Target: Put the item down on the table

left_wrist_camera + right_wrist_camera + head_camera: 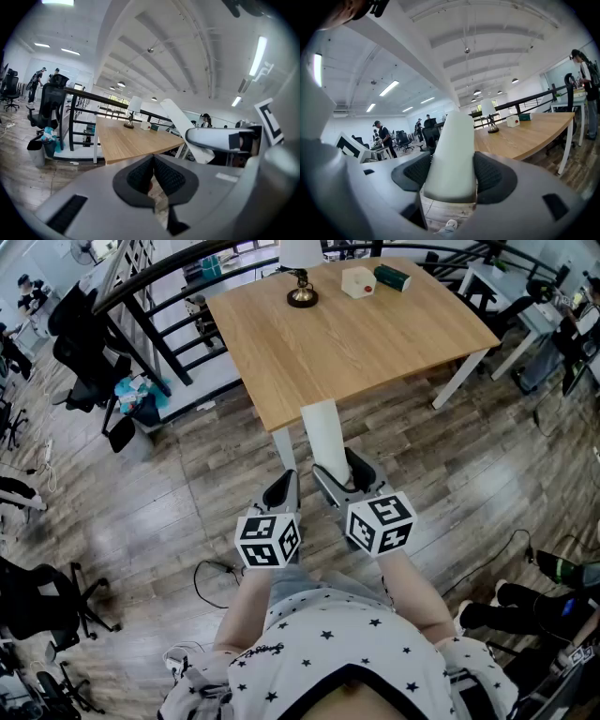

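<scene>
Long smooth white bar (pixel 325 439) with a rounded end, pinched between right gripper (pixel 339 482) jaws, poking toward the wooden tabletop (pixel 375 343) near edge. Grippers side by side, tipped slightly down. Left gripper (pixel 283 488) jaws pressed together, empty.

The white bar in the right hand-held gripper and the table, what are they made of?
White bar: smooth, matte and evenly white, with no grain or shine. It is probably plastic or foam, but the look doesn't settle which. Table: the top is light brown with fine wood grain lines, so it is wood or a wood-look laminate with a satin finish.
</scene>
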`<state>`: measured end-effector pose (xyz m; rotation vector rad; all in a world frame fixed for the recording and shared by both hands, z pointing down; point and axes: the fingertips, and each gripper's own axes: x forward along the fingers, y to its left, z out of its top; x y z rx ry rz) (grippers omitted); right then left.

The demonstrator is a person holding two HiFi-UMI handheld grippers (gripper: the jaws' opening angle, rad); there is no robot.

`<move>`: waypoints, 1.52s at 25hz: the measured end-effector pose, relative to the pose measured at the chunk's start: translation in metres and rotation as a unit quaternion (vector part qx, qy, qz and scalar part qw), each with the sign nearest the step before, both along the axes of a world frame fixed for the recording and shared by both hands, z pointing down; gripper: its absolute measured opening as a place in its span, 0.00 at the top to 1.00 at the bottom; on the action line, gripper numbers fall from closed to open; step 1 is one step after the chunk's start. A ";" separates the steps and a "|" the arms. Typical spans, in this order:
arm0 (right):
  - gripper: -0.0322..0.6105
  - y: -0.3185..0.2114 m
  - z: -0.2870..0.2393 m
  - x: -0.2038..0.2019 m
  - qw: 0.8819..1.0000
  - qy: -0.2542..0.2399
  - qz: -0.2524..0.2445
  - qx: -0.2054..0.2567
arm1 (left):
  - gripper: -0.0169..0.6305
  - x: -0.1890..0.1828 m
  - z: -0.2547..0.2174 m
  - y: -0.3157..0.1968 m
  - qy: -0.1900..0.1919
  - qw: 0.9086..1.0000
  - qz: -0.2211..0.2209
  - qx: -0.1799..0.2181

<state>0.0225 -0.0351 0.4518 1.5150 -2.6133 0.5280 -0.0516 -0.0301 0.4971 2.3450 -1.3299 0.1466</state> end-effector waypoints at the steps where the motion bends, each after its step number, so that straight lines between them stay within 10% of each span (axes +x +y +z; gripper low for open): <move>1: 0.50 0.015 -0.007 0.000 1.000 0.004 0.000 0.004 | 0.95 0.001 -0.008 0.014 0.003 1.000 0.001 -0.002; 15: 0.50 0.130 -0.037 -0.015 1.000 0.001 0.010 0.013 | 0.95 -0.028 -0.051 0.126 0.012 1.000 -0.017 0.013; 38: 0.50 0.127 -0.044 0.012 1.000 -0.001 -0.003 0.027 | 0.95 -0.005 -0.048 0.133 0.013 0.999 -0.035 0.015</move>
